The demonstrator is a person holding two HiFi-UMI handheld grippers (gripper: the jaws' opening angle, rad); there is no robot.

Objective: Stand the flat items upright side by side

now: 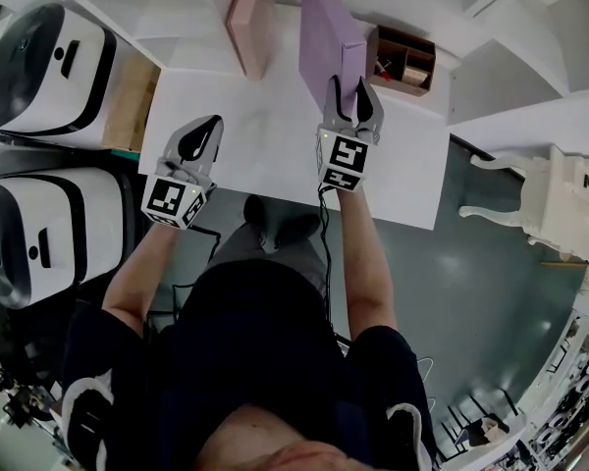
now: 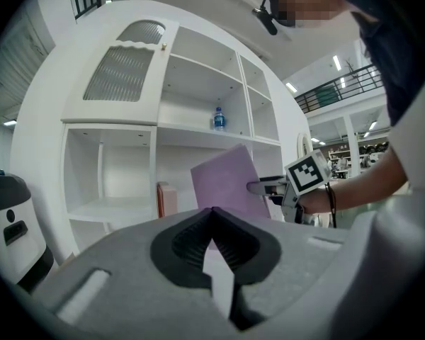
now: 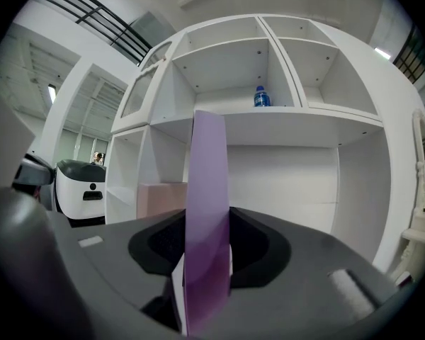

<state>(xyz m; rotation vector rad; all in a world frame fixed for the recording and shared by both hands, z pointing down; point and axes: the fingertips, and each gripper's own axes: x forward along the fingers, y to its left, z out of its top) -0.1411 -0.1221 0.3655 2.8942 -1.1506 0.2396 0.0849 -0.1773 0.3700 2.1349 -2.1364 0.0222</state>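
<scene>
A purple flat box (image 1: pixel 327 37) stands on edge on the white shelf surface (image 1: pixel 265 145), and my right gripper (image 1: pixel 349 91) is shut on its near end. In the right gripper view the purple box (image 3: pixel 207 183) runs edge-on between the jaws. A pink flat box (image 1: pixel 251 18) stands upright to its left, a gap apart; the same pink box (image 2: pixel 167 199) sits in a shelf bay. My left gripper (image 1: pixel 201 140) hovers over the shelf front, left of the purple box, shut and empty. The left gripper view shows the purple box (image 2: pixel 223 183) tilted, held by the right gripper (image 2: pixel 269 187).
A small wooden compartment box (image 1: pixel 404 61) sits right of the purple box. Two white-and-black machines (image 1: pixel 49 72) (image 1: pixel 39 234) stand at the left. A white chair (image 1: pixel 550 199) is on the floor at the right. A blue bottle (image 3: pixel 261 96) stands on an upper shelf.
</scene>
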